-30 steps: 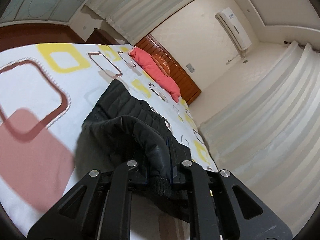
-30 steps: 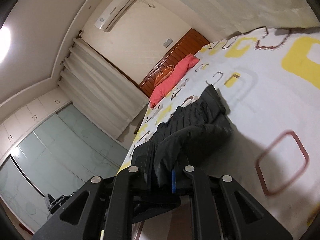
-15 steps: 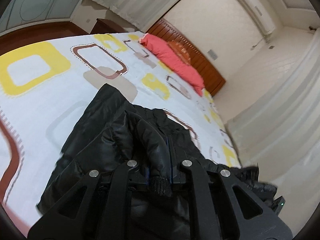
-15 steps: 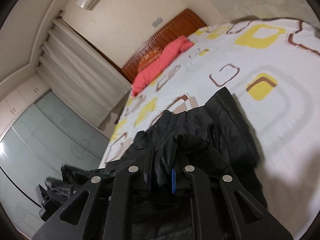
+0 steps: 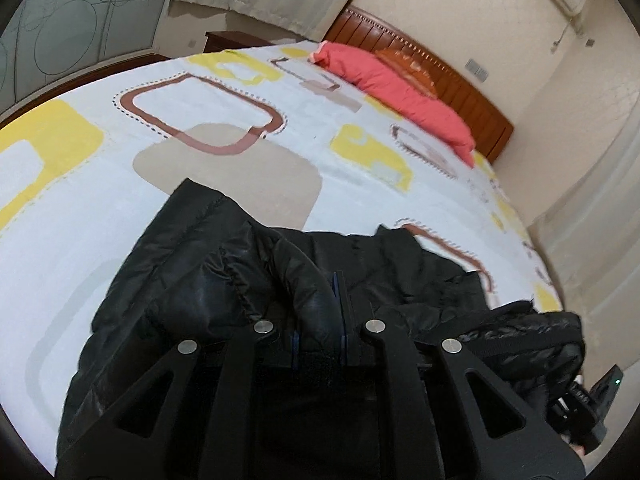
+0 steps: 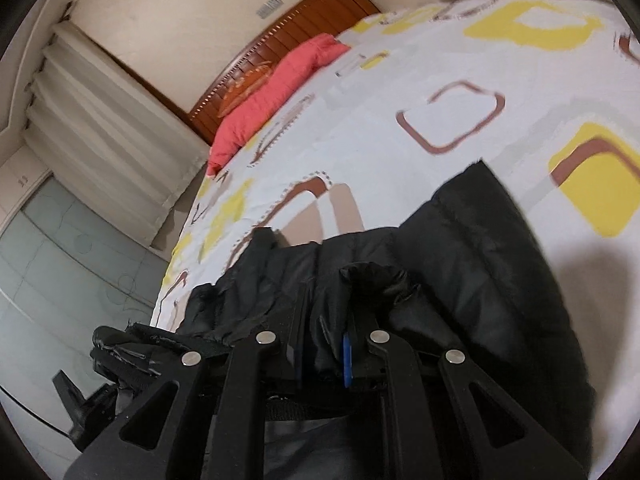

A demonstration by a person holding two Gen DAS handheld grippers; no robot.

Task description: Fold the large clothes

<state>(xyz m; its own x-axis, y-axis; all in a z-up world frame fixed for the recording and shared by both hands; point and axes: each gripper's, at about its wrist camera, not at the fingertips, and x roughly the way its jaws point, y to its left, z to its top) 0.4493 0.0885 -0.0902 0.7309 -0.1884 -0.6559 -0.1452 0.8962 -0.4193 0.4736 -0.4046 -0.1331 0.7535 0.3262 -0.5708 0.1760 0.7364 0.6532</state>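
Jacket [image 5: 192,280] folds pinched between jaws of left gripper [image 5: 320,320], right gripper [image 6: 324,344].

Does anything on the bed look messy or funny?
Only the black jacket: it lies bunched and wrinkled on the bedspread, with a fold pinched in the left claw and another in the right claw. Nothing looks torn.

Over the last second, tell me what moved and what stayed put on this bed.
Both grippers, left gripper and right gripper, tipped down toward the bedspread, and the black jacket, hanging bunched a second ago, now lies spread wider across it. Nothing was released: both sets of jaws stay clamped on jacket folds. The red pillow by the headboard has not shifted.
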